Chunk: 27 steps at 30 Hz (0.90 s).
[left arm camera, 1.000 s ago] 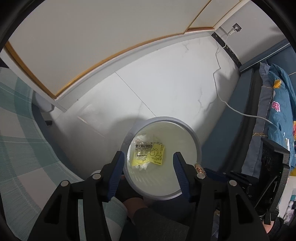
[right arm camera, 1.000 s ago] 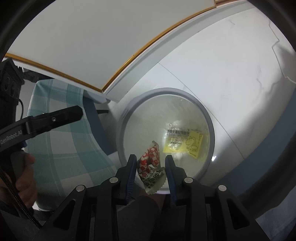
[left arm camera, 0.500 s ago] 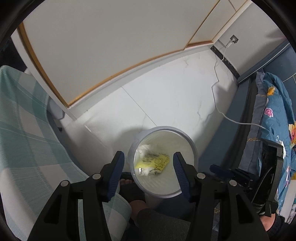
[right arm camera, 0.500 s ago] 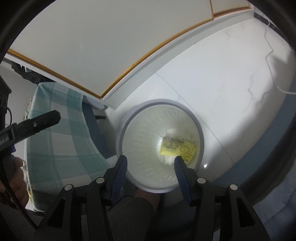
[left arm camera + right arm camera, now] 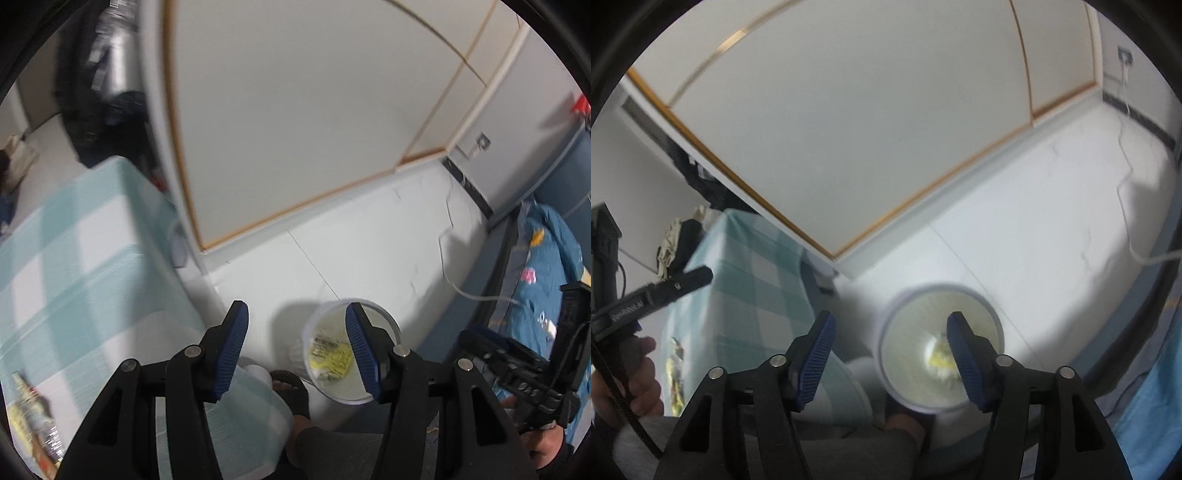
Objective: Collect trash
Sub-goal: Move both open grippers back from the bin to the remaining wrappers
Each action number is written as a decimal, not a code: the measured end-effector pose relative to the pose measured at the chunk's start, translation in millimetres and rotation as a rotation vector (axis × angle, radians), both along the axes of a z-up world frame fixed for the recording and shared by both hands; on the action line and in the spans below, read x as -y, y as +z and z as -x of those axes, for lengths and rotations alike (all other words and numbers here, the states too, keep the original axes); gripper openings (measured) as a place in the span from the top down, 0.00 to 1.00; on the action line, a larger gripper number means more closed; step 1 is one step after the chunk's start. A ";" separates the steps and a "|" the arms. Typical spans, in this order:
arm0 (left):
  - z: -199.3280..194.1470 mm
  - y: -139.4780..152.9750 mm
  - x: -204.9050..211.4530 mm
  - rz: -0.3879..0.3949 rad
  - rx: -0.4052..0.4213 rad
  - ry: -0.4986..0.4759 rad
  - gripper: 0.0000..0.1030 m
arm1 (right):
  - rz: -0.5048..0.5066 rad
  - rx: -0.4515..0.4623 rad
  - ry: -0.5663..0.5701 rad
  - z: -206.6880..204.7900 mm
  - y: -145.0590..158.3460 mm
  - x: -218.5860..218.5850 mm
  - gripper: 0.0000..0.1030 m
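A white round trash bin (image 5: pixel 397 328) (image 5: pixel 886 325) stands on the pale floor below both grippers. A yellow wrapper (image 5: pixel 330 356) lies at its bottom on some white scraps; it is a blurred yellow patch (image 5: pixel 940 356) in the right wrist view. My left gripper (image 5: pixel 295 314) hangs open and empty above the bin's left side. My right gripper (image 5: pixel 891 321) is high over the bin, its jaws opening, with nothing between them. More wrappers (image 5: pixel 33 417) (image 5: pixel 674 365) lie on the checked table.
A table with a green checked cloth (image 5: pixel 74 277) (image 5: pixel 750 280) stands left of the bin. The person's sandalled foot (image 5: pixel 288 384) is beside the bin. A bed with a blue flowered quilt (image 5: pixel 546 258) is on the right, and a white cable (image 5: pixel 1126 206) runs across the floor.
Both grippers have risen away from the bin. The right gripper opened and the red and white wrapper left its jaws. The left view has swung toward the table.
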<state>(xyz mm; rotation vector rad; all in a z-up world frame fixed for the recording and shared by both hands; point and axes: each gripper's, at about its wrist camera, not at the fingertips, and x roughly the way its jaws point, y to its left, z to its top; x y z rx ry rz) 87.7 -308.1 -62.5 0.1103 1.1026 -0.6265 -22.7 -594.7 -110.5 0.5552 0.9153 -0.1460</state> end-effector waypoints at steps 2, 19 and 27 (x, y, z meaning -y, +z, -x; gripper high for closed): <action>0.4 11.3 -17.6 0.011 0.031 0.040 0.51 | 0.021 0.041 0.012 -2.5 19.0 -8.7 0.38; 13.4 79.0 -182.3 0.117 0.247 0.387 0.51 | 0.128 0.360 0.312 -21.1 145.0 -157.5 0.27; 27.1 91.3 -249.6 0.114 0.316 0.537 0.43 | 0.102 0.403 0.444 -34.6 156.5 -238.6 0.26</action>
